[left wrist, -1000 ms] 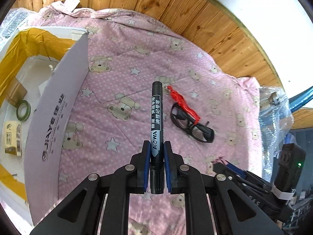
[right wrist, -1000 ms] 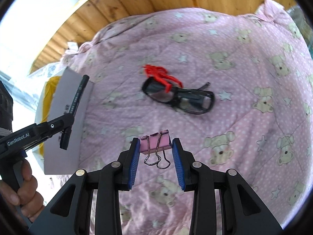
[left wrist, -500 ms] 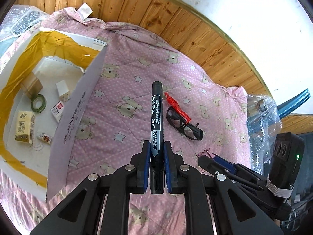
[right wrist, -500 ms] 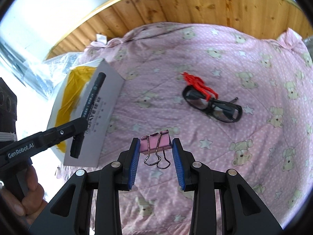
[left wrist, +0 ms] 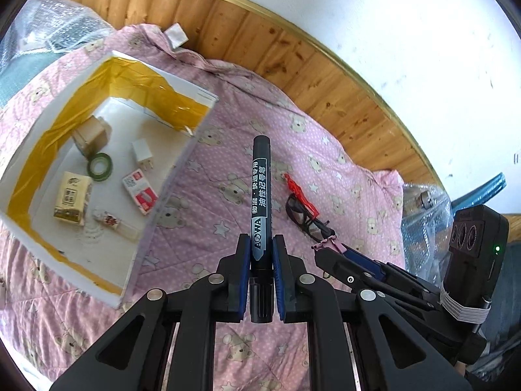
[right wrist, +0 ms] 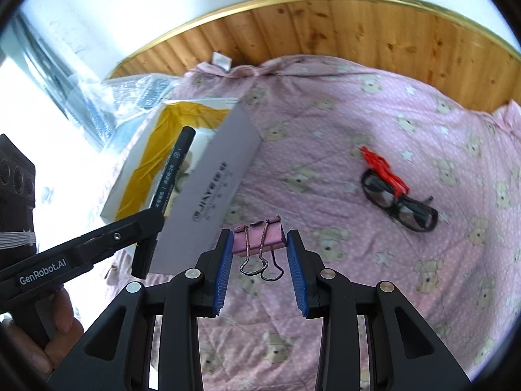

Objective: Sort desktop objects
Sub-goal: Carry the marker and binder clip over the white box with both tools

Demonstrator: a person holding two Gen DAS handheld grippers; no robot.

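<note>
Left tool (left wrist: 261,257): clenched on a black marker (left wrist: 260,195), held above the quilt, not yet over the box.
Right tool (right wrist: 259,254): gripping a pink binder clip (right wrist: 259,239), also airborne.
Box (left wrist: 182,163): already holds several small items.
Glasses (right wrist: 399,202): left on the quilt (right wrist: 325,123), unsorted.

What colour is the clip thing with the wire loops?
The binder clip is pink; the right wrist view shows it best.
</note>
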